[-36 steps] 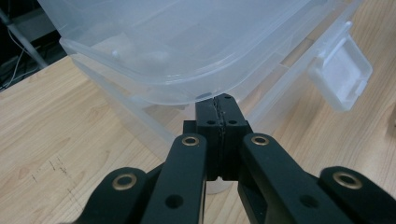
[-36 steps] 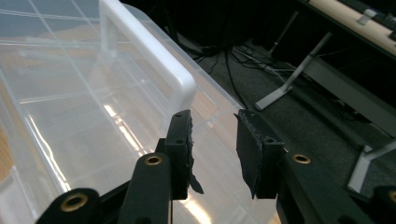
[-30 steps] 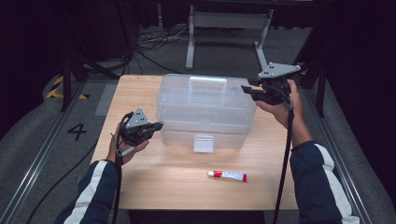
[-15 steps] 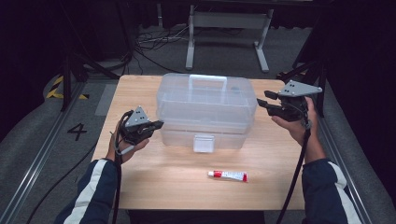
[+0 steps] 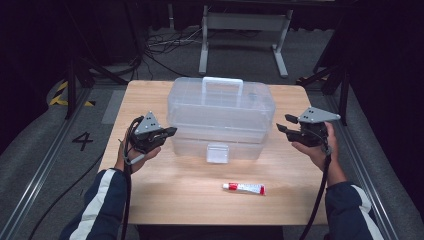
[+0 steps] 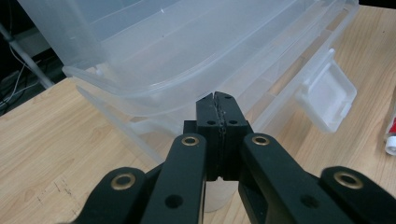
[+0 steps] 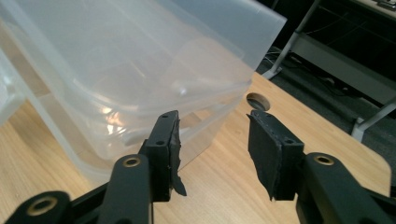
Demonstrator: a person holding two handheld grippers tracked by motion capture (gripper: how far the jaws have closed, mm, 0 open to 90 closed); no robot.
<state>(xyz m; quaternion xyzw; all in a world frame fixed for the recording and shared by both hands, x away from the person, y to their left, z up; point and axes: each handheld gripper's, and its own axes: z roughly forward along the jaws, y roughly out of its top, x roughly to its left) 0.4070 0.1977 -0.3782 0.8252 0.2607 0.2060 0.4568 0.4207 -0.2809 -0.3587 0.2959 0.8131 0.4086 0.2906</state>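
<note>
A clear plastic toolbox [image 5: 221,112] with a white handle and a front latch [image 5: 217,153] stands mid-table; its lid is down. My left gripper [image 5: 171,131] is shut with nothing between its pads and points at the box's left end, just short of the lid rim [image 6: 140,88] in the left gripper view. My right gripper [image 5: 281,126] hovers by the box's right end; its jaws have just been opening and stand apart with nothing between them. The box corner [image 7: 140,88] lies just beyond the right gripper [image 7: 212,140]. A small red-and-white tube [image 5: 244,188] lies on the table in front of the box.
The wooden table [image 5: 165,187] has bare room at the front and along both sides of the box. A round cable hole [image 7: 256,100] sits near the table's right end. Dark floor, cables and a metal stand [image 5: 243,30] lie beyond the far edge.
My right gripper has come down and outward from the top right corner of the box to beside its right end. The left gripper has stayed where it was.
</note>
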